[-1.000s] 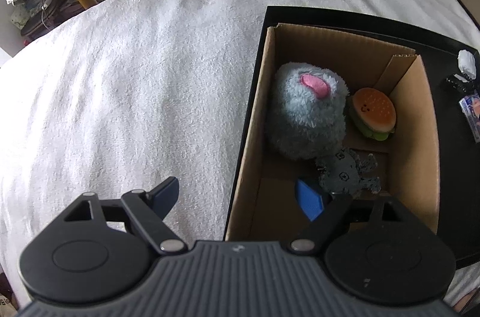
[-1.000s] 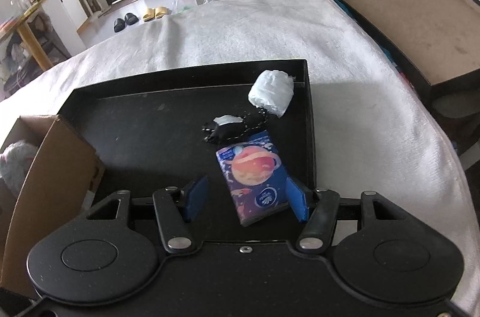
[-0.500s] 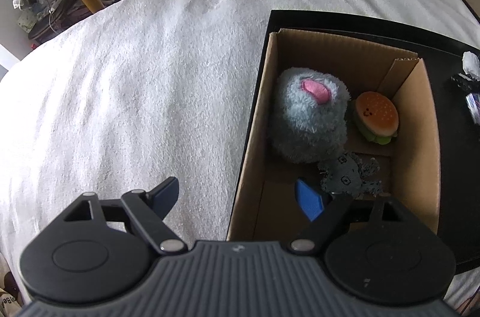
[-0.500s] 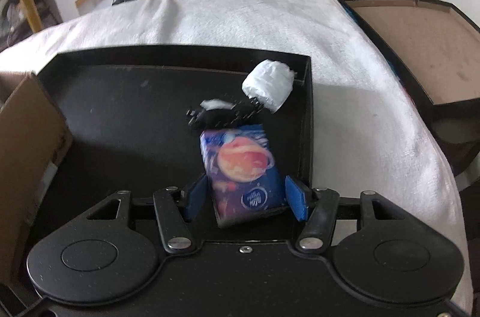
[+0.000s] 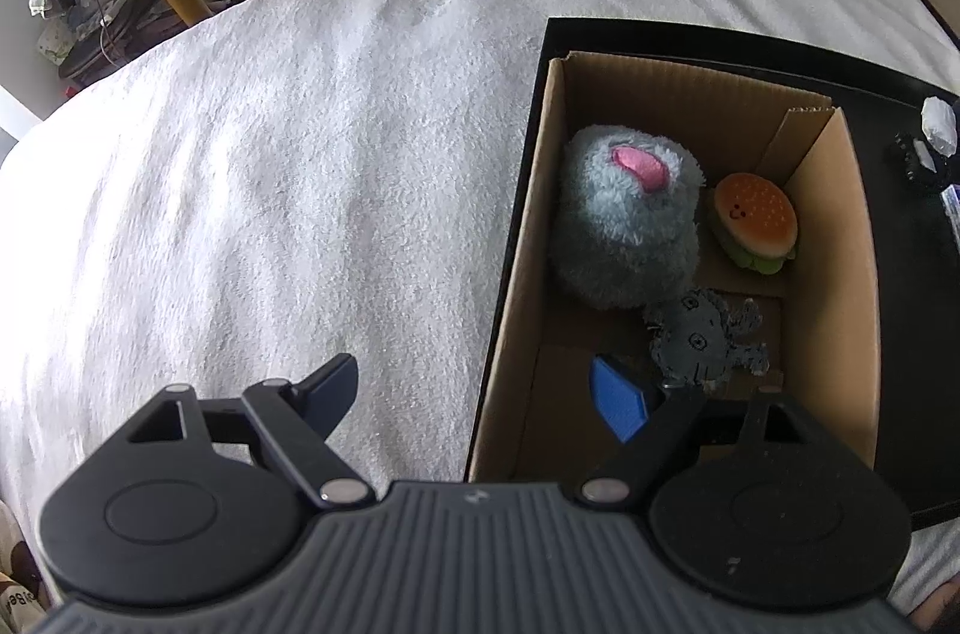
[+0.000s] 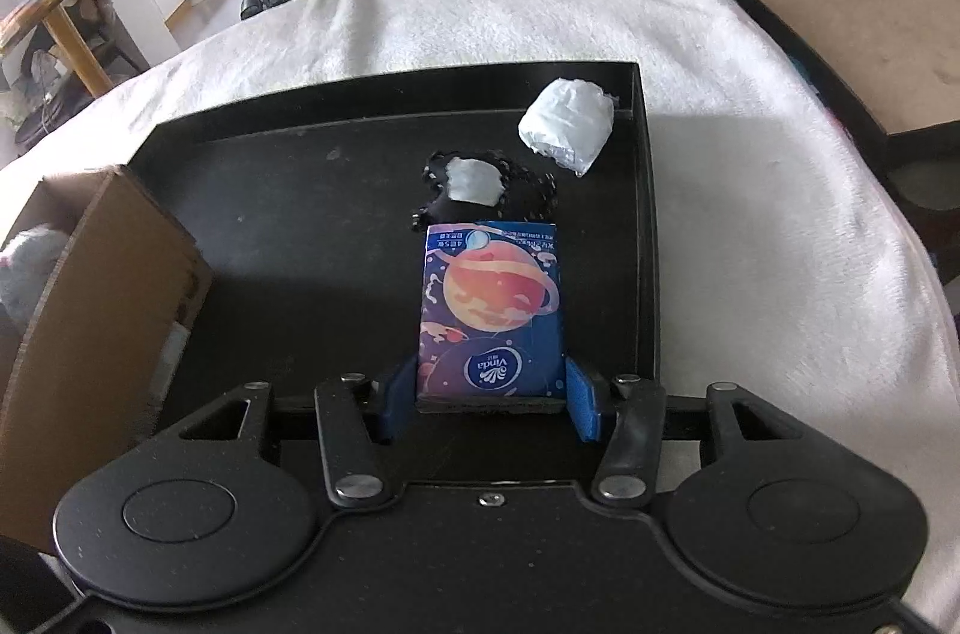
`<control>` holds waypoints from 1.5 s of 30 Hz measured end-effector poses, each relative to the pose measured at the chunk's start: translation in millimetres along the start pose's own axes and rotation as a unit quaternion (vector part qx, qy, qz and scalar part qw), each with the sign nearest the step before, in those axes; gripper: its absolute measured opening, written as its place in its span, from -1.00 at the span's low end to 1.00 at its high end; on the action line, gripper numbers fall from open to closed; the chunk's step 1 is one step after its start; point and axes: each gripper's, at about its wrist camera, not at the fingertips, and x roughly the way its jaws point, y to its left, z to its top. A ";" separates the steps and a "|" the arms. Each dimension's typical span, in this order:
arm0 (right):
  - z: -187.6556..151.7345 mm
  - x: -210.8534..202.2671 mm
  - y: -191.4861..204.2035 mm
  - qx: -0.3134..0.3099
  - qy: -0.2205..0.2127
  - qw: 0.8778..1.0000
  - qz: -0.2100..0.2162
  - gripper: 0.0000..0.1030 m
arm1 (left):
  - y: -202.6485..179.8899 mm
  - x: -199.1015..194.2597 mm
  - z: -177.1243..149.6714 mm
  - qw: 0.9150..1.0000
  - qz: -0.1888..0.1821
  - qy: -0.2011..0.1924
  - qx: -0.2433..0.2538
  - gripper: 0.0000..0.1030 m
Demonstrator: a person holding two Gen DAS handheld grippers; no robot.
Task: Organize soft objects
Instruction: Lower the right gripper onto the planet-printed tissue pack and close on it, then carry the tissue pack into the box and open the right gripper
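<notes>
My right gripper [image 6: 491,397] is shut on a blue tissue pack [image 6: 492,307] with a planet print, held above the black tray [image 6: 288,226]. Beyond it lie a black-and-white soft item [image 6: 480,184] and a white wrapped bundle [image 6: 567,124]. My left gripper [image 5: 480,388] is open and empty, straddling the left wall of the cardboard box [image 5: 510,238]. The box holds a grey plush [image 5: 624,229], a burger toy [image 5: 753,220] and a small grey fabric toy [image 5: 705,337].
The tray and box sit on a white fluffy blanket [image 5: 270,184]. A dark box lid with brown inside [image 6: 840,28] lies to the right. The cardboard box's wall [image 6: 102,328] stands left of the right gripper. Room furniture and slippers lie far behind.
My right gripper closed on the tissue pack and lifted it off the tray, turning it straight. My left gripper stayed open, drifting slightly.
</notes>
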 end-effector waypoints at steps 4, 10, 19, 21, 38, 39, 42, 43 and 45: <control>3.7 -16.2 7.2 0.005 -0.006 1.000 0.007 -0.04 | 4.3 -1.8 -0.2 1.000 -0.007 -0.004 -0.003 0.62; 4.8 -36.5 35.1 -0.011 -0.013 1.000 0.019 -0.04 | 10.1 -4.3 -1.6 0.999 -0.027 -0.015 -0.005 0.61; 3.7 -59.6 85.7 -0.034 -0.024 0.998 0.040 -0.04 | 21.7 -5.3 -3.7 0.997 -0.061 -0.033 -0.021 0.60; 4.6 -63.2 95.3 -0.038 -0.027 0.998 0.043 -0.04 | 25.2 -4.7 -3.7 0.997 -0.069 -0.033 -0.028 0.56; 15.2 -86.1 175.2 -0.066 -0.044 0.993 0.082 -0.03 | 49.5 11.5 -10.4 0.989 -0.127 -0.024 -0.068 -0.05; 15.4 -85.9 179.0 -0.069 -0.043 0.993 0.084 -0.03 | 50.9 13.1 -10.7 0.989 -0.131 -0.022 -0.071 -0.15; 16.1 -84.5 190.8 -0.076 -0.039 0.992 0.088 -0.03 | 53.9 16.9 -12.3 0.987 -0.143 -0.018 -0.077 -0.33; 15.7 -83.7 194.9 -0.078 -0.037 0.992 0.089 -0.03 | 54.4 17.5 -12.6 0.986 -0.148 -0.018 -0.077 -0.39; 14.7 -81.7 203.3 -0.083 -0.034 0.992 0.092 -0.03 | 53.9 18.2 -12.8 0.985 -0.157 -0.019 -0.075 -0.48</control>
